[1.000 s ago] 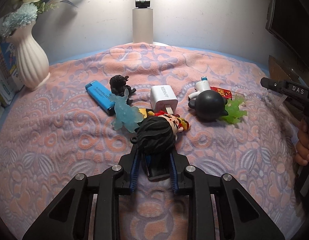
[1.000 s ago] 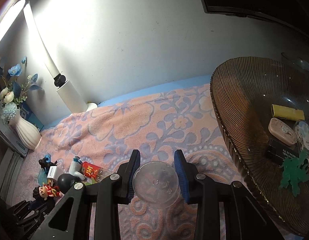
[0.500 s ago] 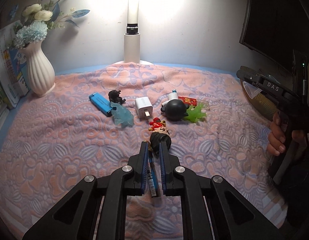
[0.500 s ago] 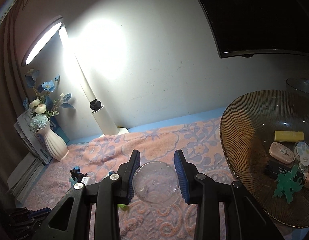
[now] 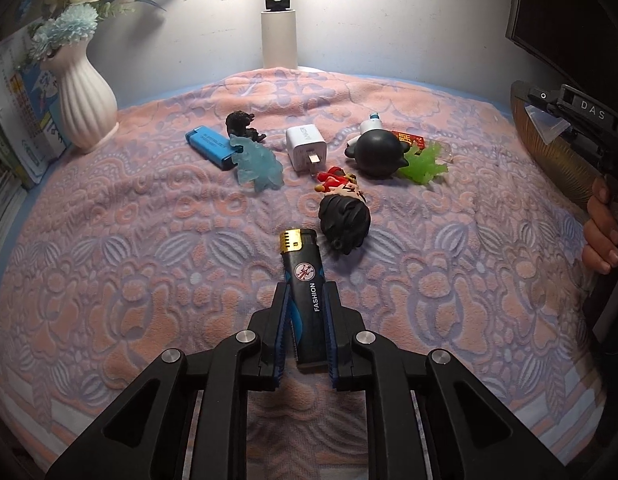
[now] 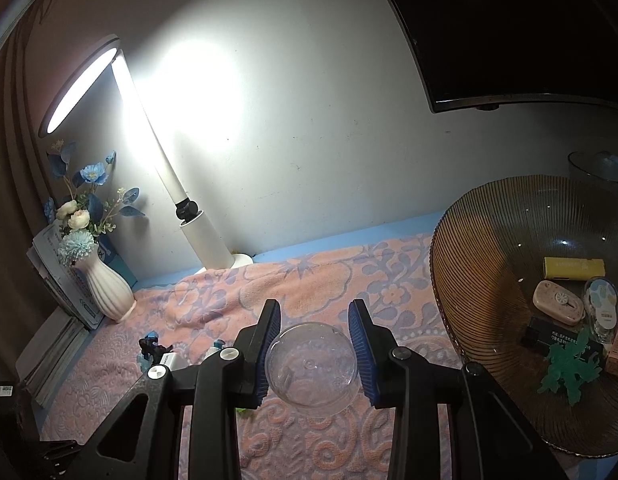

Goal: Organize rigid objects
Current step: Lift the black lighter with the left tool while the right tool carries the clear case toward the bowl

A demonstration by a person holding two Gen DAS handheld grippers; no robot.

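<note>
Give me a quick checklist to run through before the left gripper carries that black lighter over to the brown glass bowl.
1. Left gripper shut on the black lighter: ok, both pads flank its body.
2. Lighter apart from the black-haired figurine: ok, beside it, a gap shows.
3. Room in the brown glass bowl: ok, its near side is bare ribbed glass.
4. Right gripper out of the path: not ok, it holds a clear round dish in front of the bowl.
5. Lighter lifted off the towel: cannot tell from this view.
</note>
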